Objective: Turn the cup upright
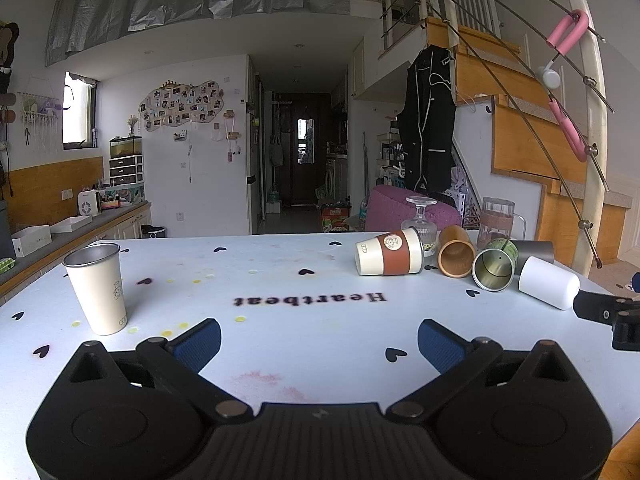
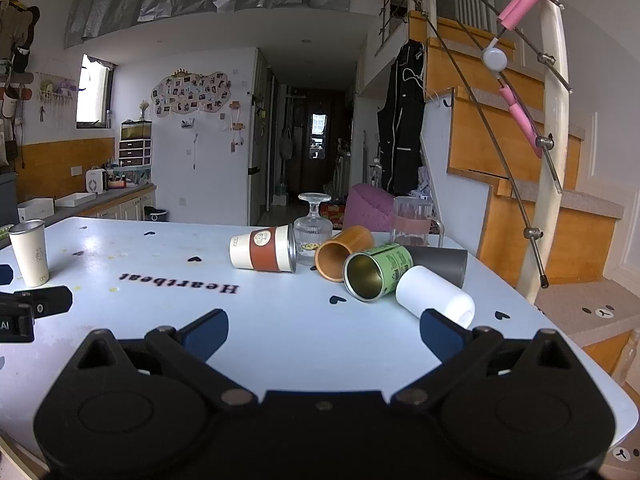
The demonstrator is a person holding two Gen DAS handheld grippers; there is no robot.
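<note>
Several cups lie on their sides at the table's far right: a cream cup with a brown sleeve [image 1: 390,257] [image 2: 262,254], an orange cup [image 1: 456,257] [image 2: 340,252], a green metal cup [image 1: 494,264] [image 2: 376,274], a dark grey cup [image 2: 444,264] and a white cup [image 1: 548,288] [image 2: 434,296]. A cream metal cup [image 1: 100,288] [image 2: 30,252] stands upright at the left. My left gripper [image 1: 319,340] is open and empty above the table's middle. My right gripper [image 2: 324,332] is open and empty, its right finger [image 2: 440,334] just in front of the white cup.
A stemmed glass [image 1: 420,222] [image 2: 313,228] stands upside down behind the cups, next to a glass pitcher [image 1: 496,218] [image 2: 412,220]. The white table [image 1: 280,280] carries "Heartbeat" lettering. A staircase with a railing [image 2: 552,140] rises at the right. A counter [image 1: 60,232] runs along the left.
</note>
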